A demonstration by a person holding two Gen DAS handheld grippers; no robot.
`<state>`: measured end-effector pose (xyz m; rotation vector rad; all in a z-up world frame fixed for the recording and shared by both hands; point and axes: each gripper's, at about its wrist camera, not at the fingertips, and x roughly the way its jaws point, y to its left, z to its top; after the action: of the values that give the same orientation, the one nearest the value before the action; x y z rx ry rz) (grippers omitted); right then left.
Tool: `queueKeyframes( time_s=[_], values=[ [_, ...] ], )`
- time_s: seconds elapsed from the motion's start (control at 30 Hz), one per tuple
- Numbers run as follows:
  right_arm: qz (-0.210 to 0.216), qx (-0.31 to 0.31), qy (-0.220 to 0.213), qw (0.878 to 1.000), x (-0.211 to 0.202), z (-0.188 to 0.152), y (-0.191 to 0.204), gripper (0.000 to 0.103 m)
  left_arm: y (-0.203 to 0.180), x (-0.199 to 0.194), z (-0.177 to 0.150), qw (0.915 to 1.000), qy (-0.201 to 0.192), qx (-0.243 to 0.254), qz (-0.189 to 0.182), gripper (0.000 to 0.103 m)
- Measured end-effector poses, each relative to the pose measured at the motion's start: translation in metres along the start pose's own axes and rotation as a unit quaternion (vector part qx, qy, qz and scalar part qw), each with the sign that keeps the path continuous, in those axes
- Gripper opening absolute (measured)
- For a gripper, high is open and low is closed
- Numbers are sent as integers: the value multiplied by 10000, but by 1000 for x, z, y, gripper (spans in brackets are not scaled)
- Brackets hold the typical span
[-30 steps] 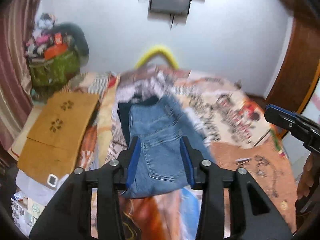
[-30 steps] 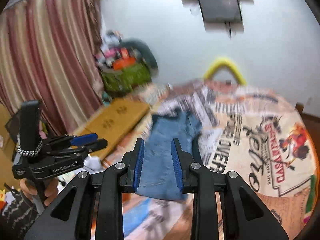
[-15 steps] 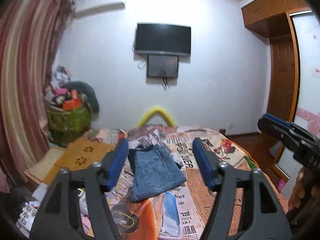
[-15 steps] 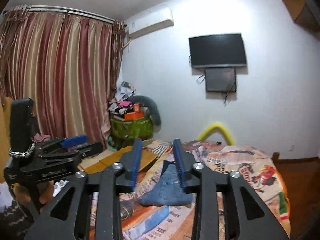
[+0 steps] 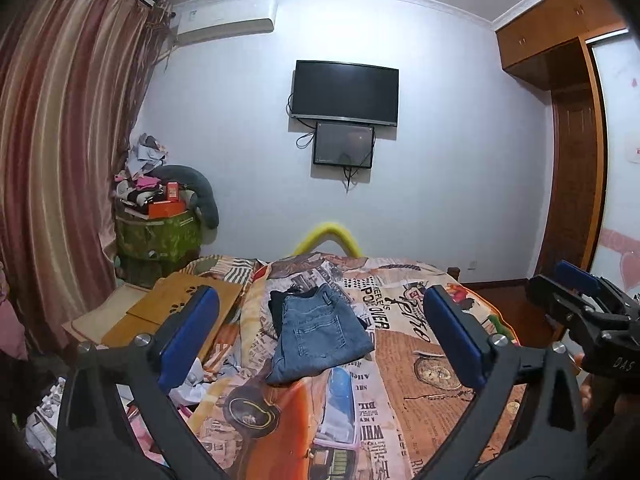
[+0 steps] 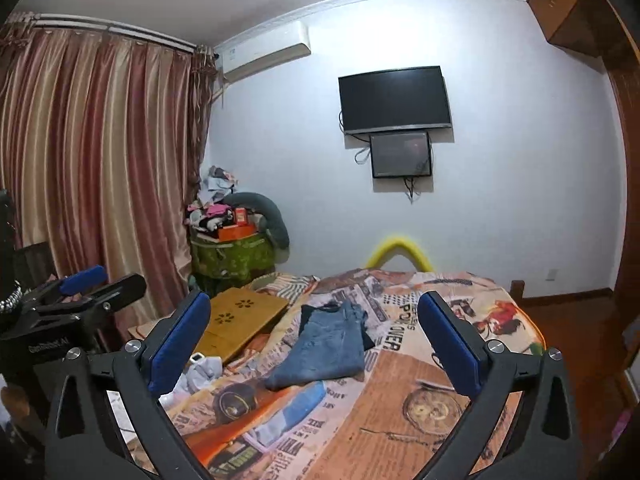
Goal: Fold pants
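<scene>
Looks like you're wrapping up: the folded jeans [image 5: 320, 332] are sitting mid-bed, both the left gripper [image 5: 320, 338] and right gripper [image 6: 316, 344] have just been opening, nothing between them. Next you're probably just backing off.

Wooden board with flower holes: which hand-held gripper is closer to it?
Left. The left hand-held gripper is on the board's side of the bed; the right hand-held gripper sits beyond it, further away. Both jaws have just been opening, nothing between them.

The right tongs [image 6: 314, 338] have just opened wide, empty; folded jeans [image 6: 326, 350] lie on the bed [image 6: 440, 392] beyond.
</scene>
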<state>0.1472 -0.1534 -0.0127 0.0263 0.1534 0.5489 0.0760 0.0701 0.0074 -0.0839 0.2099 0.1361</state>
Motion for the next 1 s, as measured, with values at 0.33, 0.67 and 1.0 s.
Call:
queueKeyframes(
  time_s=[0.33,0.67,1.0],
  values=[
    [-67,-124,32,9999,-5,-10,3,103,-2,-6,-4,10000,-17,31,-46,103],
    [-55,-26,90,9999,-7,-14,-3,103,-4,-2,-8,9998,86,81,-153,103],
    [-24,15,162,9999,-7,-14,-3,103,-5,5,-11,9996,202,85,-176,103]
  ],
)
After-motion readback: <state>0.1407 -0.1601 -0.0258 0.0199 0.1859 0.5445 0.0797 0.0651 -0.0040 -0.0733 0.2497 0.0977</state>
